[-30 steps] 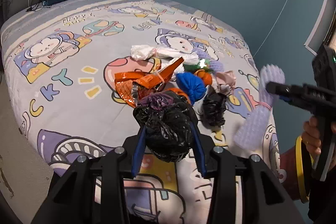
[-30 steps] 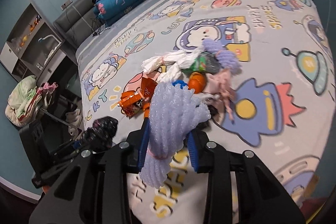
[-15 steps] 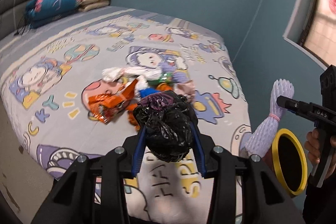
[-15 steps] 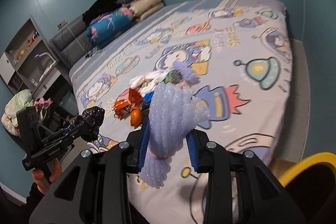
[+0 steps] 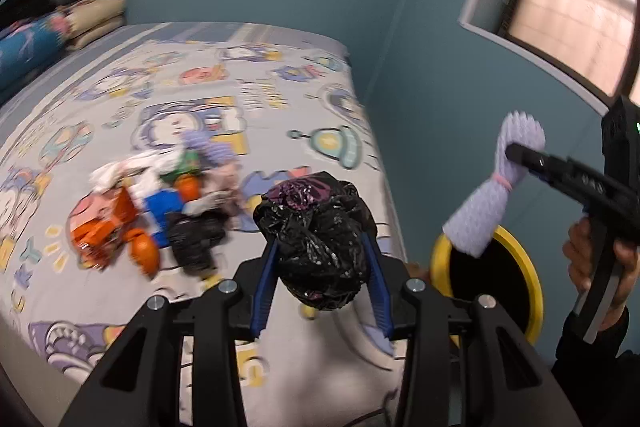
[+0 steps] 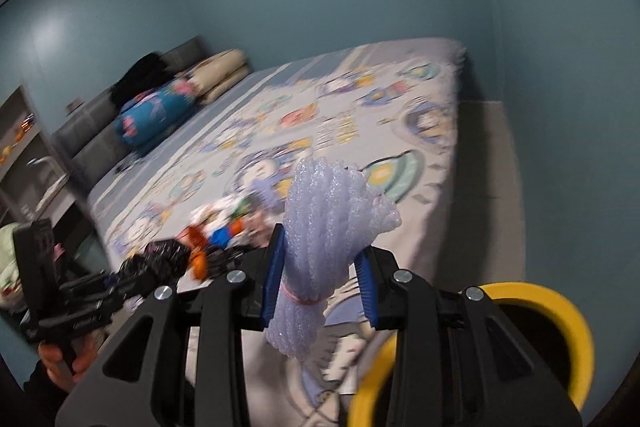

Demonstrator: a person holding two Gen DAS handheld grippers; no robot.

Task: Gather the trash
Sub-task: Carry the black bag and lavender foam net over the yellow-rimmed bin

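Carefully now: left tongs [image 5: 320,259] pinching the black bag [image 5: 316,239], right tongs [image 6: 320,277] pinching the foam bundle [image 6: 328,235]; centre each above the yellow-rimmed bin [image 5: 532,267] before releasing.

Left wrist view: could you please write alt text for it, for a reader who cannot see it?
The left gripper clamps a crumpled black plastic bag above a cartoon-print bed. At right, the right gripper holds a lilac foam net over a yellow-rimmed bin; more trash lies on the bed.
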